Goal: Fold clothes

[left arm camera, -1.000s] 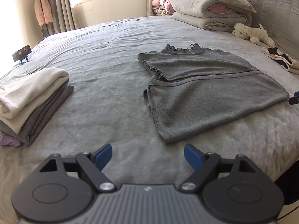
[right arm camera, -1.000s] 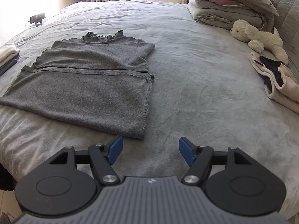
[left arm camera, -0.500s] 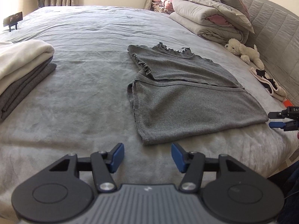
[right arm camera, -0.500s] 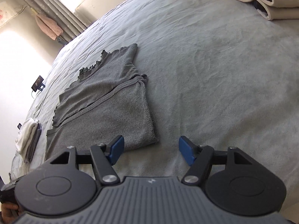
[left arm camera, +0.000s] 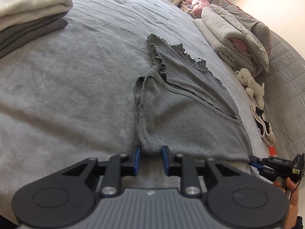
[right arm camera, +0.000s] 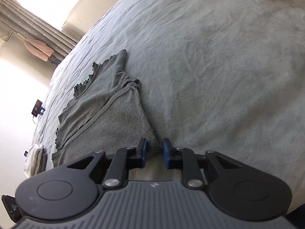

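Note:
A grey knit garment (left arm camera: 183, 114) with a ruffled neckline lies partly folded on the bed, its upper part laid over the lower. My left gripper (left arm camera: 150, 158) is at the garment's near left corner; its blue fingers (left arm camera: 136, 159) stand narrowed but still apart, with the corner's tip between them. My right gripper (right arm camera: 154, 155) is at the near right corner of the garment (right arm camera: 106, 118), its jaws likewise narrowed with a gap and the corner's tip between them. The right gripper (left arm camera: 257, 164) also shows in the left wrist view, with a person's hand behind it.
A folded stack of white and grey clothes (left arm camera: 28, 13) lies far left on the grey bed (left arm camera: 66, 76). Folded quilts (left arm camera: 238, 36), a white plush toy (left arm camera: 251, 84) and a beige garment (left arm camera: 265, 127) lie along the padded headboard. A small phone stand (right arm camera: 37, 110) sits near the bed's far edge.
Both grippers dropped down to the garment's near corners and tilted. Their jaws went from wide apart to narrow, each now straddling a corner.

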Demonstrator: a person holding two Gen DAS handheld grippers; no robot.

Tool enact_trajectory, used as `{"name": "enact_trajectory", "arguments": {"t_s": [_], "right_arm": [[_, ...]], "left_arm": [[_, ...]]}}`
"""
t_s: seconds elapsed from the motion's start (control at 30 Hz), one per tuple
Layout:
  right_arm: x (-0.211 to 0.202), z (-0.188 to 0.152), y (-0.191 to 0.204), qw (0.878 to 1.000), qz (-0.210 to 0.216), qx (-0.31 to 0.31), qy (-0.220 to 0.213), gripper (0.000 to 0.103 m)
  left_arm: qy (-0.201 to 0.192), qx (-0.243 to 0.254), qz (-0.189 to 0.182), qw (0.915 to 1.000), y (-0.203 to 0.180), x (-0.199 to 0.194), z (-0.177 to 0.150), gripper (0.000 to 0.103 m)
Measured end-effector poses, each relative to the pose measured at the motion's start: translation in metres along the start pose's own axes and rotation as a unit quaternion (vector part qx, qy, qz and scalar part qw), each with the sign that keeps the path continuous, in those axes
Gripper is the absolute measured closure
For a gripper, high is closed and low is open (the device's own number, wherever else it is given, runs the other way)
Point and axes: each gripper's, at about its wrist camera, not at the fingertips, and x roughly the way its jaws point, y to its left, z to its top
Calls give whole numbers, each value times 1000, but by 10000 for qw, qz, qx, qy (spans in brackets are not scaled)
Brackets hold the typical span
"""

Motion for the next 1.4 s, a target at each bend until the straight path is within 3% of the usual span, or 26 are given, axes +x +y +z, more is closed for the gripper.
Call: {"name": "enact_trajectory", "arguments": {"t_s": [0.07,0.23,0.43,0.6,0.87,1.17,1.4], "right_arm": [[0,0,1,10000,-6,-15,-31,90],[-4,2,0,9998,18,71,-159,93],[-17,3,6,9988,174,8,-464,94],[-20,4,8,9982,186,66,-574,95],[-27,5,29,9936,22,-320,-1084,96],[-30,14,53,9831,-64,-714,-1686,96],[-22,38,57,9826,30,-429,-1806,96]], "left_arm": [[-24,-83,-4,10000,1,0,0,95],[-84,-291,-13,9995,4,0,2,97],[-395,40,38,9992,-7,-9,1,97],[-525,-5,145,9985,-10,-13,1,97],[-959,294,409,9941,-29,-23,5,98],[-1299,529,531,9887,-47,-24,22,98],[-1384,638,612,9864,-59,-18,49,98]]}}
